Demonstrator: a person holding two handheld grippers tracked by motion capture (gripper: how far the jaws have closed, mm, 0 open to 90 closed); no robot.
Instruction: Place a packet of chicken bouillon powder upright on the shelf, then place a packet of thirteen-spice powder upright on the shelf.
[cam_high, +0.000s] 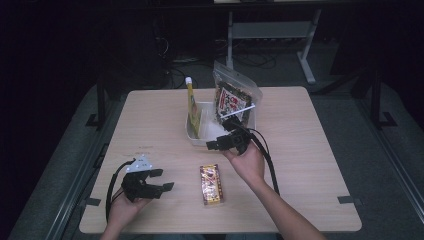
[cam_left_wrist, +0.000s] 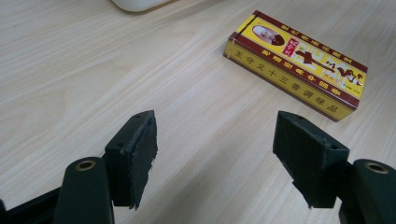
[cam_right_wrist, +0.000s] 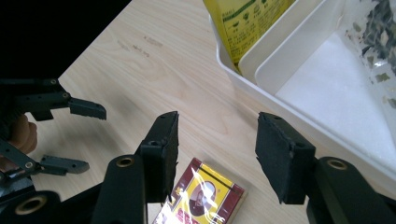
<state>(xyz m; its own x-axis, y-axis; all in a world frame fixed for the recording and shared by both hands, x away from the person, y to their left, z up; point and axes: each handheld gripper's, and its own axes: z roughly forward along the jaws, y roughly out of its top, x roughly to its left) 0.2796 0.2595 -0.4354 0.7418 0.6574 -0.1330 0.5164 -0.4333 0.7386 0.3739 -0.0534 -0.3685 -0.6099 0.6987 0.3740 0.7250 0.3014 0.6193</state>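
Note:
A yellow and dark red box (cam_high: 211, 184) lies flat on the wooden table (cam_high: 150, 120), near its front edge; it also lies ahead of the left jaws (cam_left_wrist: 296, 64) and under the right jaws (cam_right_wrist: 201, 203). My left gripper (cam_high: 162, 180) rests at the front left, open and empty, its jaws pointing right toward the box. My right gripper (cam_high: 223, 135) hovers open over the near rim of a white bin (cam_high: 210, 134), with nothing between its pads (cam_right_wrist: 285, 156). In the bin stand a yellow packet (cam_high: 193, 107) and a clear bag of dark snacks (cam_high: 233, 98).
The left gripper (cam_right_wrist: 70, 135) and the hand holding it appear far off in the right gripper view. A corner of the white bin (cam_left_wrist: 135, 3) sits at the top of the left gripper view. Dark floor and desk legs (cam_high: 305, 55) lie beyond the table.

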